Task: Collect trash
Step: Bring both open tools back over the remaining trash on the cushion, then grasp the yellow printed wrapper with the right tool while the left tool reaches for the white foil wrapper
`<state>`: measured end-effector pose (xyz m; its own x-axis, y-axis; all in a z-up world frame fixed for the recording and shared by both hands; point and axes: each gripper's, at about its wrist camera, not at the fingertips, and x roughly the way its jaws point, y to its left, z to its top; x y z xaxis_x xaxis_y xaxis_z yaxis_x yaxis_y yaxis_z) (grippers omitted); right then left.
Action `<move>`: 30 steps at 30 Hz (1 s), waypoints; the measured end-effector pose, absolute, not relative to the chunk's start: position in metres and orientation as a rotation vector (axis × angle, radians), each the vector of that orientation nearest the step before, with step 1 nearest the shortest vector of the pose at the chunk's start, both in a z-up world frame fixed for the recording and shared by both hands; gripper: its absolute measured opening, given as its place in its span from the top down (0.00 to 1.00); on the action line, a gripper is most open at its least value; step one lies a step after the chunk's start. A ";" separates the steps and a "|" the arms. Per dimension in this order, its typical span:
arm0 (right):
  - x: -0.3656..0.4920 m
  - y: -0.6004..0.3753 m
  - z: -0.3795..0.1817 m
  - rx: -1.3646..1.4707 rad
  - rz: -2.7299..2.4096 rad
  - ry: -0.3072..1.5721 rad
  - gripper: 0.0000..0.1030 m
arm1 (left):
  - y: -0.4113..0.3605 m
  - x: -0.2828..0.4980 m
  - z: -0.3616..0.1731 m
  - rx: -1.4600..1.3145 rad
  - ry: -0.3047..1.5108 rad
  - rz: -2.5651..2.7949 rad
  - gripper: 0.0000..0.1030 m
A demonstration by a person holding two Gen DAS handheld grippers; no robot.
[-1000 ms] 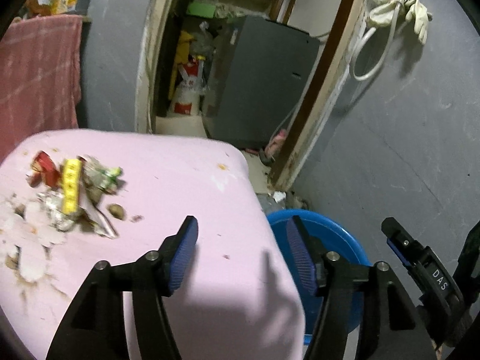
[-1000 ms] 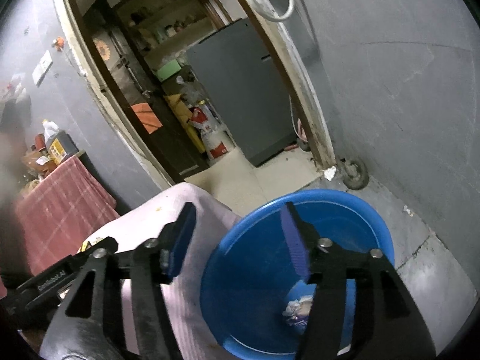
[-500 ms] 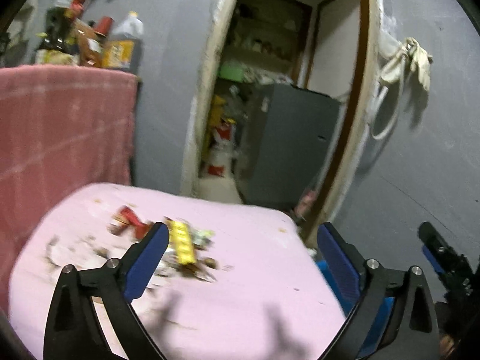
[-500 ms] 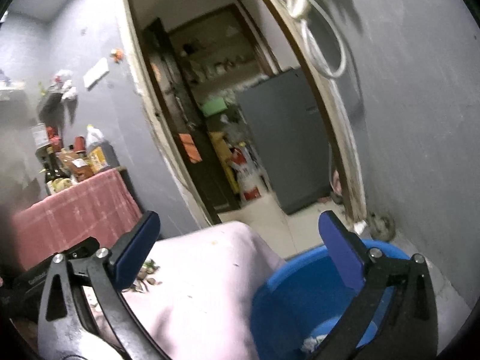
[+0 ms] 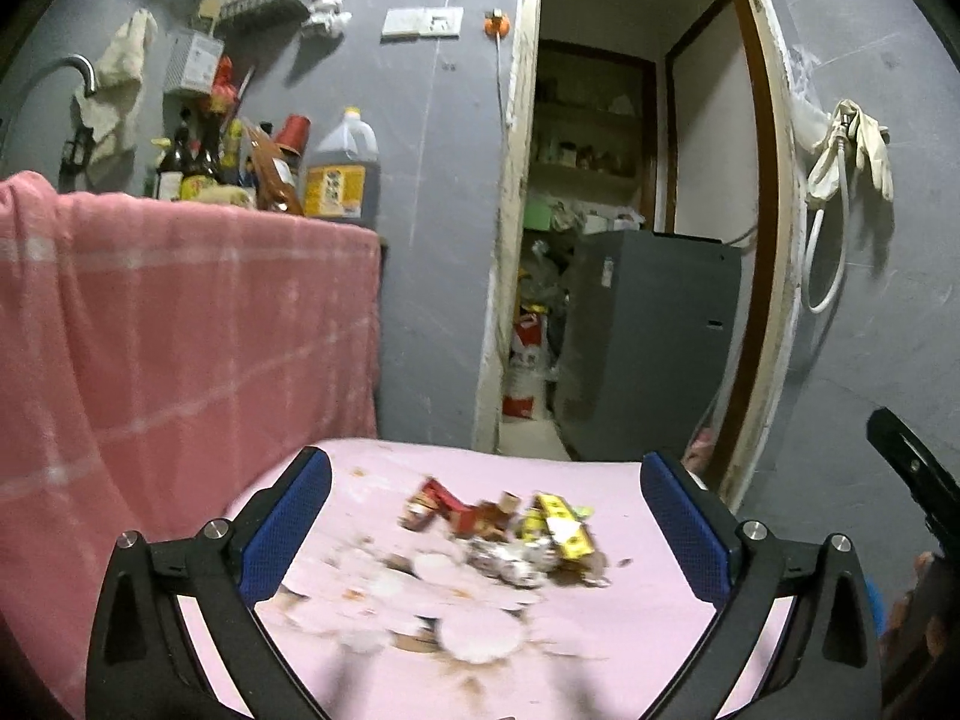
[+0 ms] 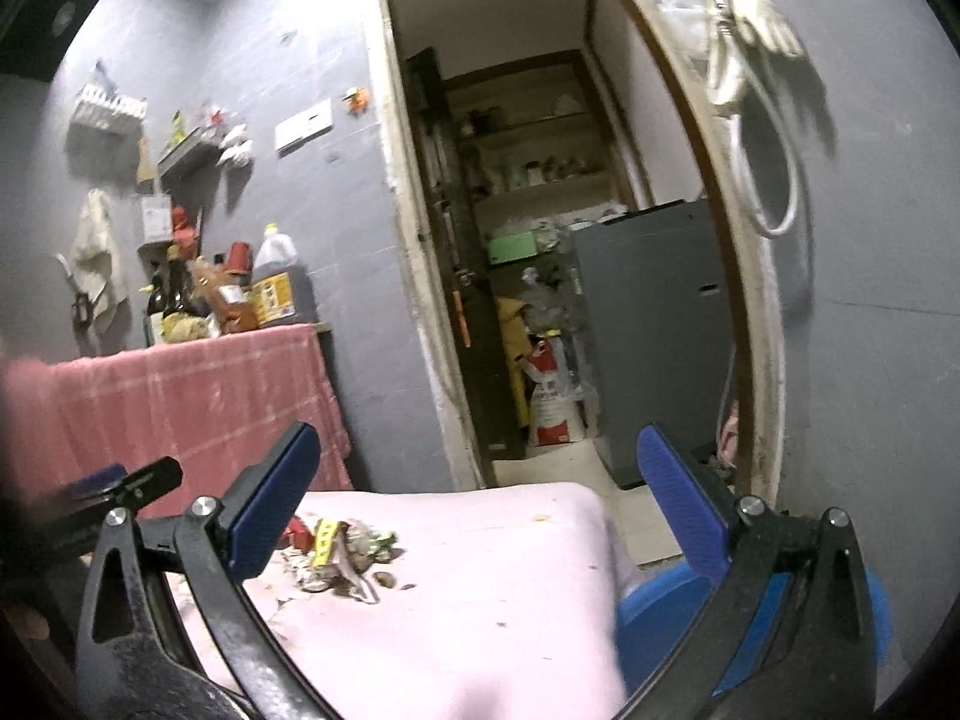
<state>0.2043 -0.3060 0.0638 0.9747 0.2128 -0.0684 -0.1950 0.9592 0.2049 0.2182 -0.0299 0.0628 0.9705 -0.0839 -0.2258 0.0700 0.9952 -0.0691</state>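
Left gripper point(image 5: 486, 531): jaws spread as wide as they go, having opened over the last second; nothing between the pads. It points slightly down at the trash pile point(image 5: 510, 540), which sits framed in the gap, toward 12 o'clock from the fingertips. Judged reason: lined up for a wide scoop or pinch at loose litter.

Trash pile: wrappers (red, yellow), crumpled foil, pale paper discs and crumbs, lying on the pink cloth point(image 5: 630, 630) covering the table. Blurred; single items hard to separate.

Right gripper point(image 6: 477, 504): jaws likewise opened out to full spread, empty. Held about level, off to the pile's right; pile at its 10 o'clock point(image 6: 345, 552), partly behind the left finger.

Blue basin point(image 6: 660, 612): low at the table's right edge, 5 o'clock in the right view, partly hidden by the right finger. Judged to serve as the bin, set beside the table so each drop is a short carry.

Step judged: reach for the next pick; litter still on cloth, so task unfinished
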 end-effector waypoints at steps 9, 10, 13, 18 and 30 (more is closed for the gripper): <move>0.231 -0.268 0.054 0.127 0.287 0.159 0.00 | 0.012 0.222 0.037 -0.021 0.255 -0.055 0.02; 0.236 -0.266 0.052 0.130 0.298 0.175 0.00 | 0.016 0.225 0.033 -0.023 0.277 -0.053 0.02; 0.251 -0.259 0.047 0.132 0.318 0.237 0.00 | 0.024 0.237 0.024 -0.038 0.353 -0.057 0.02; 0.272 -0.250 0.038 0.140 0.361 0.320 0.00 | 0.028 0.258 0.014 -0.073 0.463 -0.057 0.02; 0.320 -0.207 0.003 0.081 0.510 0.588 0.29 | 0.025 0.288 -0.005 -0.087 0.659 -0.078 0.11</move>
